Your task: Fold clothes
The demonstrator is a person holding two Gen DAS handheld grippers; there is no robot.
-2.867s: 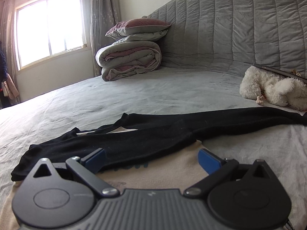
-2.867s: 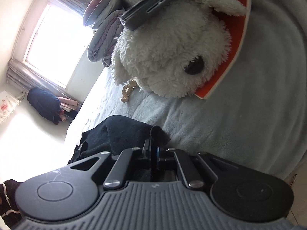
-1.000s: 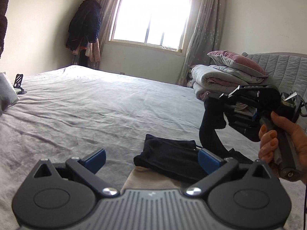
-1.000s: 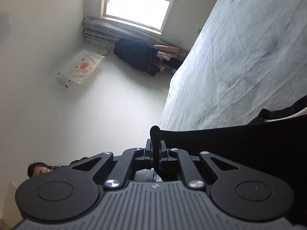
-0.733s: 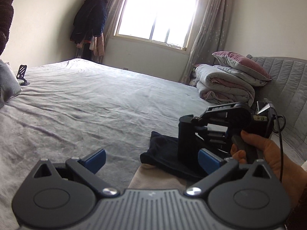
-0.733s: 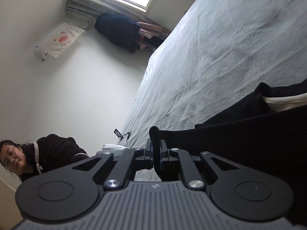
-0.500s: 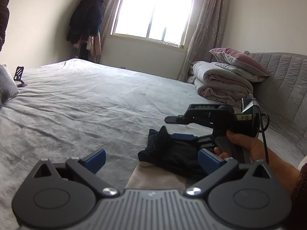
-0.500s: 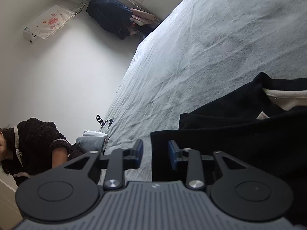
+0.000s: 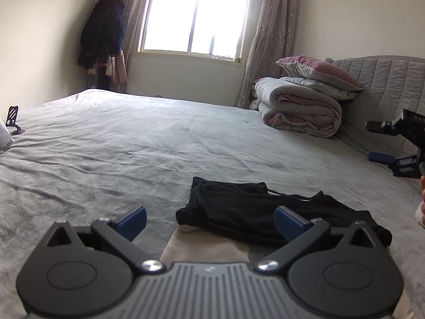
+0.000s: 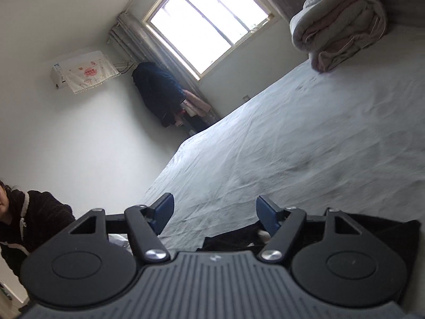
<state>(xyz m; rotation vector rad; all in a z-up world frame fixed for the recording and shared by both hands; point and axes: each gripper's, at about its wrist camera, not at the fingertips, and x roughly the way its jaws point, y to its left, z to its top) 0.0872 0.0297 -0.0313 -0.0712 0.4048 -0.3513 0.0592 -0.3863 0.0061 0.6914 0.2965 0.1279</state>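
Observation:
A black garment (image 9: 255,207) lies folded over on the grey bed (image 9: 132,143), on top of a beige garment (image 9: 202,242) whose edge shows under it. My left gripper (image 9: 209,219) hovers open just in front of both, with nothing between its fingers. At the far right of the left wrist view, the right gripper (image 9: 372,141) hangs open above the bed, held by a hand. In the right wrist view, my right gripper (image 10: 215,212) is open and empty, tilted, with the black garment (image 10: 345,226) low behind its right finger.
A rolled duvet (image 9: 300,111) with pillows on top sits against the grey padded headboard (image 9: 385,79). Coats (image 9: 103,40) hang beside the window. A small phone stand (image 9: 12,119) stands at the bed's left edge. A person in a dark top (image 10: 24,226) is at the left.
The right gripper carried the black sleeve across, opened and let it drop on the pile, then pulled away to the right. The left gripper stayed open over the beige garment.

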